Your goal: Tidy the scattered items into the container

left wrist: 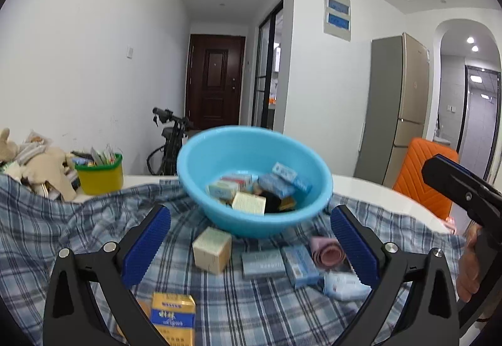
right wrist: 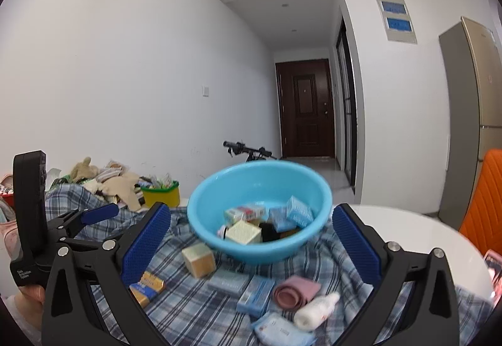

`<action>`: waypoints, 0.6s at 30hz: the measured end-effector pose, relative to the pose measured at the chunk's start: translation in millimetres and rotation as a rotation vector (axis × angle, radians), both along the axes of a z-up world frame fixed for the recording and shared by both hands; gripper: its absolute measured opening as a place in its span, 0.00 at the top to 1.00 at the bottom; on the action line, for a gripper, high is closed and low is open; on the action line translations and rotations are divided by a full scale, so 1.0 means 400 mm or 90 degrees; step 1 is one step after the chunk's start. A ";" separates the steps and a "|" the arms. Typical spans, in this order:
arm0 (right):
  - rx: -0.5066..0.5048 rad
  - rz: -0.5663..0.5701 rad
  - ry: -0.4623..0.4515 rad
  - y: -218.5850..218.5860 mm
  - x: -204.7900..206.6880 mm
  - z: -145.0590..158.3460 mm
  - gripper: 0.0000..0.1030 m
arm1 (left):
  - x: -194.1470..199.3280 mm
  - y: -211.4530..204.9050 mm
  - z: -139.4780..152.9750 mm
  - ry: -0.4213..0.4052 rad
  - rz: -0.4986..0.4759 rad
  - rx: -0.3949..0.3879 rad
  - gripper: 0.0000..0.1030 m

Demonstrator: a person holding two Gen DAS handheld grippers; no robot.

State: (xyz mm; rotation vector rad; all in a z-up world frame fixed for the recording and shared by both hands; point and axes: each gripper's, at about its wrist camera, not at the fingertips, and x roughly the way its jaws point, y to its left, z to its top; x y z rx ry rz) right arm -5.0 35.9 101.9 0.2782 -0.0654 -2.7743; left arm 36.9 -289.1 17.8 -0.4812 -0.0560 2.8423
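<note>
Two grippers, our left gripper (left wrist: pixel 251 247) and right gripper (right wrist: pixel 251 247), hang spread and empty over the plaid cloth (right wrist: pixel 200 311). At twelve o'clock sits the blue basin (right wrist: pixel 251 186), boxes inside. A cream cube box (right wrist: pixel 199 259) touches its near rim; a pink roll (right wrist: pixel 295 294) lies at five o'clock.

Your blue basin (right wrist: pixel 260 189) already holds several small boxes (right wrist: pixel 299 211). At its 6 o'clock lie loose items — a beige cube box (right wrist: pixel 199 259), pink roll (right wrist: pixel 295 291), white bottle (right wrist: pixel 317 310) — on the plaid cloth.
</note>
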 end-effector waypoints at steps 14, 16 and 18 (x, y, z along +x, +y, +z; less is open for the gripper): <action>0.024 -0.033 -0.001 0.005 0.045 -0.157 0.00 | 0.052 0.017 -0.120 0.005 0.026 -0.031 0.00; 0.027 -0.038 0.005 0.007 0.046 -0.172 0.00 | 0.055 0.015 -0.137 0.011 0.036 -0.035 0.00; 0.025 -0.041 0.002 0.013 0.044 -0.185 0.00 | 0.054 0.011 -0.148 0.012 0.041 -0.033 0.00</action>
